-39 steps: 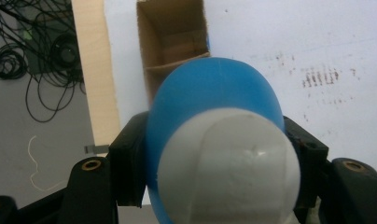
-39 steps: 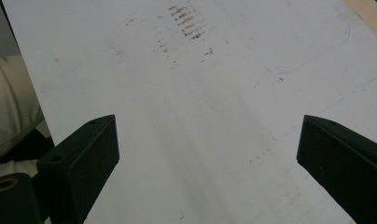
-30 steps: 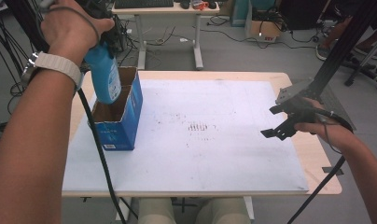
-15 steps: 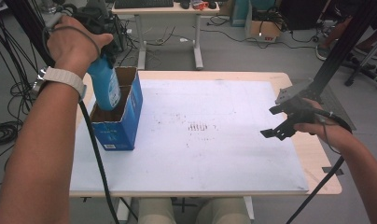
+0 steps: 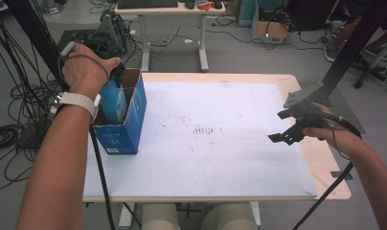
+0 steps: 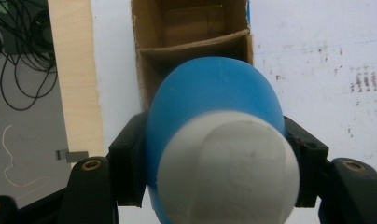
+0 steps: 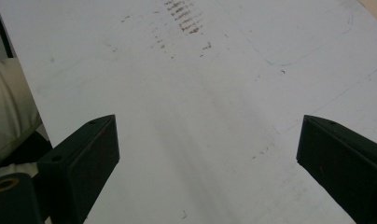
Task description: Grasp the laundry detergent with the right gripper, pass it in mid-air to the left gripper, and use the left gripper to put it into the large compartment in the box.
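Blue bottle [image 6: 214, 112] clamped in left hand-held gripper [image 6: 214, 154] over cardboard box [image 5: 129, 120], right hand-held gripper [image 7: 207, 163] spread wide.

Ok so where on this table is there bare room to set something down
Nearly all of the white mat is bare, from the blue cardboard box across to the right gripper, which hovers open over the right edge. It is crowded only at the left edge, where the left gripper holds a blue bottle in the box.
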### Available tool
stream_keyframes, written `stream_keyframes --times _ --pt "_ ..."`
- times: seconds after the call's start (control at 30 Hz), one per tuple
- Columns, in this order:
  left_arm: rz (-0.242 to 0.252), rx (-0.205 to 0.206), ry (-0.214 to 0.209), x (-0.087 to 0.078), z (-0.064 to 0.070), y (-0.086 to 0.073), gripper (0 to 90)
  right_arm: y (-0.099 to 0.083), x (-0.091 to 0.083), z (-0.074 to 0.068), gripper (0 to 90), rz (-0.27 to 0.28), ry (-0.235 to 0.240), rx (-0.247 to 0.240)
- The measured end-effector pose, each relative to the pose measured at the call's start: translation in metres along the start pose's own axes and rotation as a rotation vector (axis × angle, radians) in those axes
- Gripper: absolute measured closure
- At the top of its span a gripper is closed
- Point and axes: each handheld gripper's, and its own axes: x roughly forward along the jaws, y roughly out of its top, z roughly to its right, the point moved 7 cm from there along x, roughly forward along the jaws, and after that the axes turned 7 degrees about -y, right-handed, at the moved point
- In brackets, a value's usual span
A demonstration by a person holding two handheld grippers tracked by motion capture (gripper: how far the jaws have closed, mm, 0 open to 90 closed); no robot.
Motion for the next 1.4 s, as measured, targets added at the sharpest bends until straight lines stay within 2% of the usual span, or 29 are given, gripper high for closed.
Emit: stream_keyframes --times 0.17,0.67,1.03,1.17,1.2,1.23,1.27,1.33,1.4 --pt "0.006 -0.003 -0.003 0.011 -0.003 -0.002 37.5 -0.001 0.001 -0.001 5.7 -0.007 -0.001 0.023" --pt "0.024 -0.003 0.007 0.052 -0.012 -0.010 37.5 -0.003 0.005 -0.002 5.7 0.011 0.005 0.033" --pt "0.024 -0.008 0.011 0.079 -0.014 -0.017 37.5 -0.006 0.007 -0.002 5.7 0.002 0.006 0.041" --pt "0.012 -0.010 0.004 0.086 -0.013 -0.019 37.5 -0.006 0.007 -0.002 5.7 0.003 0.008 0.042" --pt "0.004 0.001 0.006 0.087 -0.014 -0.020 37.4 -0.006 0.007 -0.002 5.8 0.002 0.008 0.043" --pt "0.014 -0.022 0.007 0.091 -0.012 -0.020 37.5 -0.006 0.007 -0.002 5.7 0.001 0.008 0.043" --pt "0.004 -0.009 0.006 0.093 -0.013 -0.021 37.5 -0.007 0.007 -0.002 5.7 0.000 0.008 0.047" --pt "0.019 -0.018 0.005 0.095 -0.013 -0.021 37.4 -0.008 0.007 -0.002 5.7 -0.002 0.007 0.050" --pt "0.009 -0.006 0.008 0.095 -0.014 -0.021 37.4 -0.009 0.007 -0.002 5.7 -0.004 0.006 0.053"
